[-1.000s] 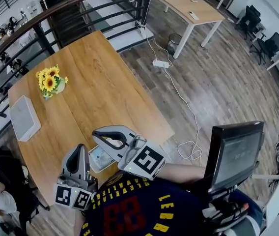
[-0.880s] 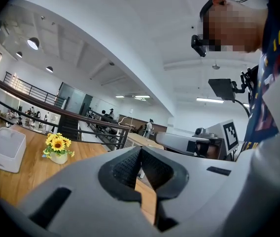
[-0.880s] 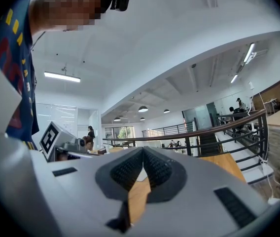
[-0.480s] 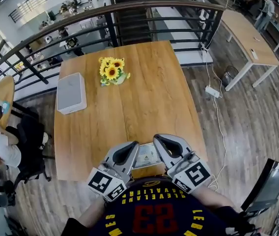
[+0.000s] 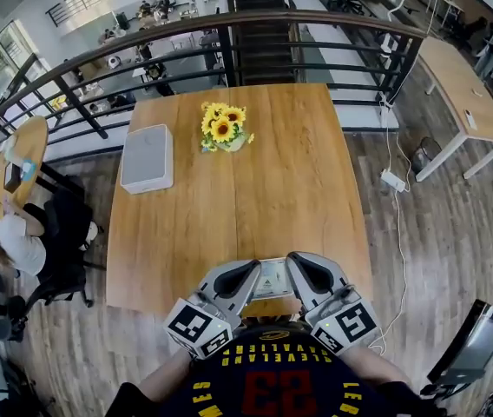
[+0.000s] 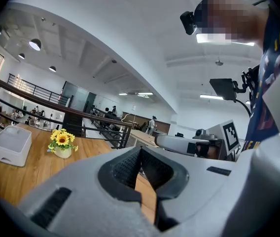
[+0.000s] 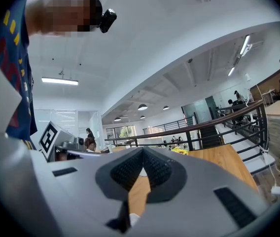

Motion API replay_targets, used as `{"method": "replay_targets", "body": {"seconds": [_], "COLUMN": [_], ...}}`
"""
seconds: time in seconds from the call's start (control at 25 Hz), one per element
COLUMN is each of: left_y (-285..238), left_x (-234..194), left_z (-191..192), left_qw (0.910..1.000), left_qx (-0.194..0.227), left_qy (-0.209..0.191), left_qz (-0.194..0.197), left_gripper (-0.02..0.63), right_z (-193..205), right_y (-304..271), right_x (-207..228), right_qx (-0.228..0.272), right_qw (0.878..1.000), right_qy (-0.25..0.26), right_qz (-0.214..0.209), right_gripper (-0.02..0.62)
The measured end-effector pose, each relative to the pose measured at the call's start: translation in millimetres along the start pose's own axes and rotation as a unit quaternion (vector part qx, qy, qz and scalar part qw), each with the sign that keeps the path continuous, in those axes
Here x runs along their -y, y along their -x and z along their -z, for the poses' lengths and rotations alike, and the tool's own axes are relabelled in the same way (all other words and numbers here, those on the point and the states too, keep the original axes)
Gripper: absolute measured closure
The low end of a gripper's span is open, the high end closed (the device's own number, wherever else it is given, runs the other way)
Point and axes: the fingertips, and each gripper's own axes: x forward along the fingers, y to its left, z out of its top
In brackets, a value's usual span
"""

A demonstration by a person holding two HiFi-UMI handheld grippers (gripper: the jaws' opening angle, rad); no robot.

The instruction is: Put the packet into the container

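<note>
I see the left gripper point(image 5: 248, 273) and right gripper point(image 5: 299, 268) both closed and empty, the packet point(image 5: 272, 279) between them on the table point(image 5: 299, 172), well apart from the container point(image 5: 147, 157)

- On the worktop point(image 5: 290, 181), the container point(image 5: 147, 156) sits at 10 o'clock, by the left edge
- The sunflower vase point(image 5: 223, 129) stands at 12 o'clock, at the container's 2 o'clock
- The packet point(image 5: 272, 278) lies at 6 o'clock on the near edge, between the left tongs point(image 5: 248, 272) and the right tongs point(image 5: 297, 265)
</note>
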Motion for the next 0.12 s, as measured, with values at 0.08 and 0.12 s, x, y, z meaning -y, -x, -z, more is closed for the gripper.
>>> {"method": "replay_targets", "body": {"seconds": [0.08,0.12], "left_y": [0.7,1.0], "left_x": [2.7,3.8], "left_z": [0.5,0.4], "left_qw": [1.0000,1.0000], "left_qx": [-0.002,-0.002], "left_qy": [-0.002,-0.002], "left_qz": [-0.001,-0.003], "left_gripper": [0.597,0.597], "right_z": [1.8,2.7], "right_y": [2.4,3.4], "right_x": [-0.3,-0.4], "right_qx": [0.000,0.000], "right_qw": [1.000,1.000], "right_qy": [-0.003,-0.004], "right_qz": [0.000,-0.001], "right_gripper": [0.583,0.583]}}
